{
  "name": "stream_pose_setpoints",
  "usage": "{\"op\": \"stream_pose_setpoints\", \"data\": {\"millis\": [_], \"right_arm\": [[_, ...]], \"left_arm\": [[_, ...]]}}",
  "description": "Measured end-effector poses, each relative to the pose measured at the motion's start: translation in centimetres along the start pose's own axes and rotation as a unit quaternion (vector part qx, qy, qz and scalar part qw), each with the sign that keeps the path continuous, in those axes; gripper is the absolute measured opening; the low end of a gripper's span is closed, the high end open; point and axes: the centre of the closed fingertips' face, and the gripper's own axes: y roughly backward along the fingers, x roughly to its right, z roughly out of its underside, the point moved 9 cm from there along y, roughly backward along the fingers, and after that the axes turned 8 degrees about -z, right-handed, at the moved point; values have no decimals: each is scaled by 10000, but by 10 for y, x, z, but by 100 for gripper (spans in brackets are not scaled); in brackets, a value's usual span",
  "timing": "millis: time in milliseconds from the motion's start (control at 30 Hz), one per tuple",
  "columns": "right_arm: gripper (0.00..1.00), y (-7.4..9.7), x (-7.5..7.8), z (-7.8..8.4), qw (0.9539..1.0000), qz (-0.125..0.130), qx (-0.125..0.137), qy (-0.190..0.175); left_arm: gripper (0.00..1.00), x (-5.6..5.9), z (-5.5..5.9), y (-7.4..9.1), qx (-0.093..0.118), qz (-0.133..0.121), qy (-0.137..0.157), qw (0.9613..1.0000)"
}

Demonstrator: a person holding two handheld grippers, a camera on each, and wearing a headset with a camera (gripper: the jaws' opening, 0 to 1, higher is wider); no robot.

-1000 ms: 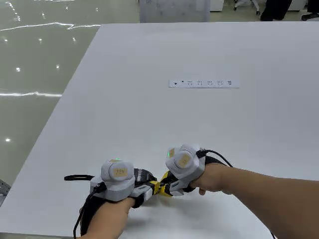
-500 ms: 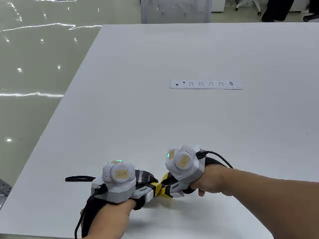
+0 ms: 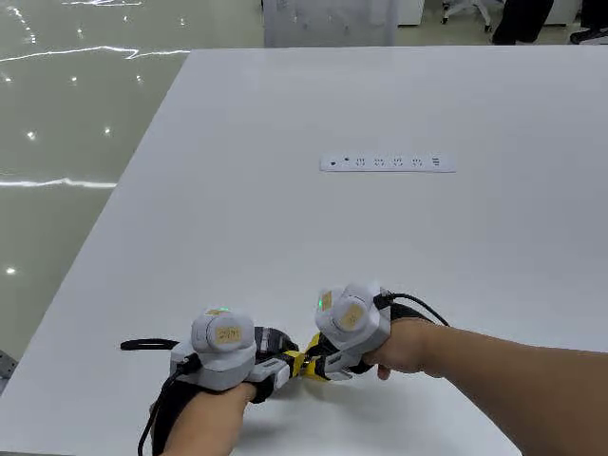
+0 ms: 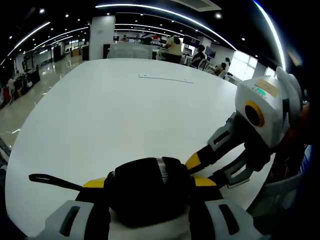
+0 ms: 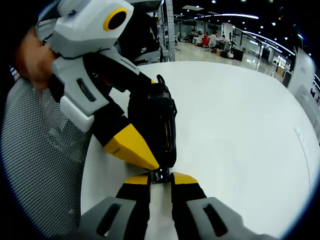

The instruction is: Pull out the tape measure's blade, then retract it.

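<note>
While the left tool [image 4: 150, 184] gripped the black tape measure [image 5: 152, 120] between its yellow-tipped jaws at the near edge of the white table [image 3: 285, 218], the right tool [image 5: 160, 178] was pinched narrow on the small metal blade tip [image 5: 160, 174] at the case's mouth. The two tools sat nose to nose. The case's black strap [image 3: 144, 342] lay out to the left on the table, well apart from a white power strip [image 3: 388, 162] farther back.
</note>
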Motion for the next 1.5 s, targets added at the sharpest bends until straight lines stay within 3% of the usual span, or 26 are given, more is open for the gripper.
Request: {"op": "stream_pose_setpoints", "data": {"millis": [600,733,800,867,900,1000,1067,1133,1167,1233,1333,1433,1500], "right_arm": [[15,-3,-2,-1,9998,91,42,-191],[17,0,-6,3,9996,254,26,-108],[20,4,-5,6,9993,355,11,-96],[24,9,-5,10,9989,434,-43,-199],[26,11,-5,12,9989,416,-39,-214],[29,17,-7,19,9984,448,1,-331],[32,22,-10,24,9981,461,32,-411],[35,28,-14,27,9974,515,81,-503],[35,30,-15,29,9971,521,121,-533],[37,36,-21,33,9974,546,77,-456],[44,43,-25,41,9970,615,49,-457],[48,57,-27,46,9951,818,201,-526],[51,65,-29,46,9933,877,336,-667]], "left_arm": [[61,1,0,1,14,21,-18,10000],[63,-2,2,-2,4,205,20,9998],[64,-3,2,-3,-127,264,-19,9996],[65,-4,4,-3,-241,300,-345,9987],[65,-3,6,-1,-401,375,-347,9979],[73,-3,0,-1,-201,733,-347,9965],[81,-7,-2,2,-204,766,-451,9958],[96,-6,-3,4,-154,1079,-778,9910],[99,-5,-2,6,-233,1215,-847,9887],[100,-8,-2,7,-95,1285,-874,9878],[100,-16,-3,10,-132,1284,-874,9878],[100,-21,-10,14,72,1234,-973,9875],[99,-21,-13,16,75,1344,-847,9873]]}}
